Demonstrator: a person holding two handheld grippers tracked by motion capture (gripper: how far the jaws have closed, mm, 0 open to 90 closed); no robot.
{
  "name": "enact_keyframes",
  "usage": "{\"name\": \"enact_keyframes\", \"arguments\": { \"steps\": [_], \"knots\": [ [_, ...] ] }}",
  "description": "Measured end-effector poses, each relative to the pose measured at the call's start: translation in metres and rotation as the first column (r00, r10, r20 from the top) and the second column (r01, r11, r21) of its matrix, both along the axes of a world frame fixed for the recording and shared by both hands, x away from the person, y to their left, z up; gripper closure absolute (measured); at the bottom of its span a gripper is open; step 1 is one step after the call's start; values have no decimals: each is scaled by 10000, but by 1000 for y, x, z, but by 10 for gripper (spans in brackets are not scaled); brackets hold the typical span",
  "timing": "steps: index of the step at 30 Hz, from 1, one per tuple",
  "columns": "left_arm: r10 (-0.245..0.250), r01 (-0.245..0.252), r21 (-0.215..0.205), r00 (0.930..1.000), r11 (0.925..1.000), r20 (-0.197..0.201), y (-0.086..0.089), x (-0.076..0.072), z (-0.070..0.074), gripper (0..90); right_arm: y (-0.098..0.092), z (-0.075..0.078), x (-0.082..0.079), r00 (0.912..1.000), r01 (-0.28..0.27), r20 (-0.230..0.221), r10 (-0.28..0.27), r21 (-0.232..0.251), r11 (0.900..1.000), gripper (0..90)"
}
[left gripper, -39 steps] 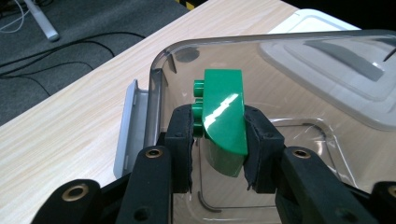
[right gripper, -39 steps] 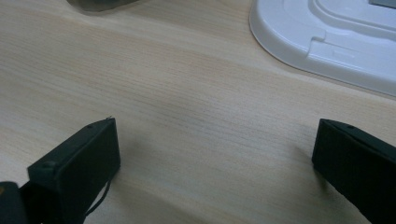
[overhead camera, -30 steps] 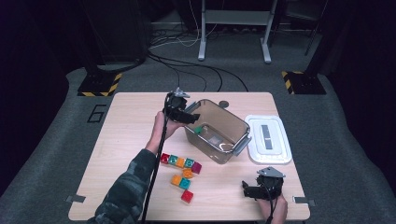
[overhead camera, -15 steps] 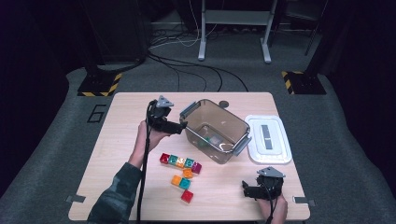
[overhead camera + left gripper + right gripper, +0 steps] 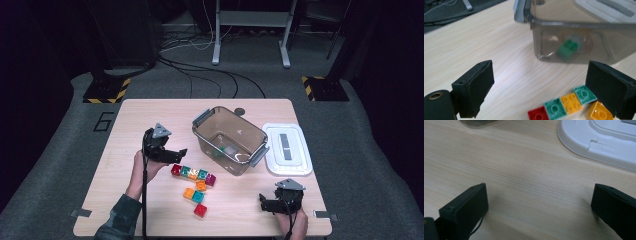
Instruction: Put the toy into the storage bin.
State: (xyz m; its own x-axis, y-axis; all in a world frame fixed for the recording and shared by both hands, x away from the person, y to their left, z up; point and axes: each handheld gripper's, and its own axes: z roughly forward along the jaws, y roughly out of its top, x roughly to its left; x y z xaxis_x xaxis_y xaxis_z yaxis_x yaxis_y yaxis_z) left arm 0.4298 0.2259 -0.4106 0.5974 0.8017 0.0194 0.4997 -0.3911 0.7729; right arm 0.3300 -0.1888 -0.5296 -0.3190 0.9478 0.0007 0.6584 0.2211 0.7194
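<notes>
Left tool [image 5: 176, 154] wide apart, just above toy bricks [image 5: 192, 173]

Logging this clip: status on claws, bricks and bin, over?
Left claw open, nothing between jaws, just opened wider, by brick row. Right claw open, idle near white lid. Green brick in clear bin. Path clear.

The table [image 5: 150, 120] under both grippers has a matt, pale wood-grain surface. Beyond the left gripper [image 5: 539, 87] stands a bin [image 5: 564, 27] of smoky, translucent, glossy plastic with grey plastic latches. The bricks [image 5: 564, 105] below its jaws are smooth, shiny plastic with studs. The jaw pads are matt black, rubber-like. Ahead of the right gripper [image 5: 539, 207], the lid [image 5: 599, 142] is smooth white plastic.
</notes>
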Motion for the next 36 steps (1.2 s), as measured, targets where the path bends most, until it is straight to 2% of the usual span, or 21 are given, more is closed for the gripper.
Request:
{"name": "enact_keyframes", "arguments": {
  "steps": [6,9,11,12,16,20,21,23,27,36],
  "knots": [
    [421,-418,59,9981,9991,-450,12,-4,-24,57,0,0,0,10000,5,3,-5,2,10000,0],
    [539,-533,90,9954,9985,-787,17,-4,-35,62,0,0,0,10000,-4,2,4,9,10000,0],
    [728,-716,168,9935,9973,-871,19,-4,-43,65,0,0,0,10000,1,-1,-1,8,10000,0],
    [742,-725,198,9921,9972,-1016,21,-4,-47,66,0,0,0,10000,1,-1,-1,10,10000,0],
    [928,-902,273,9883,9956,-1207,22,-4,-59,77,0,0,0,10000,16,6,-16,6,10000,0],
    [906,-866,342,9860,9957,-1399,20,-2,-71,90,0,0,0,10000,7,-6,-7,21,10000,0],
    [864,-809,440,9861,9957,-1421,20,-2,-72,93,0,0,0,10000,9,-4,-9,20,10000,0],
    [1004,-960,364,9835,9947,-1506,19,-1,-77,94,0,0,0,10000,11,-5,-11,19,10000,0],
    [1006,-948,434,9820,9945,-1602,18,1,-81,94,0,0,0,10000,14,-3,-14,21,10000,0],
    [1249,-1118,843,9774,9902,-1708,18,4,-89,111,0,0,0,10000,19,-5,-19,21,10000,0]
  ]
}}
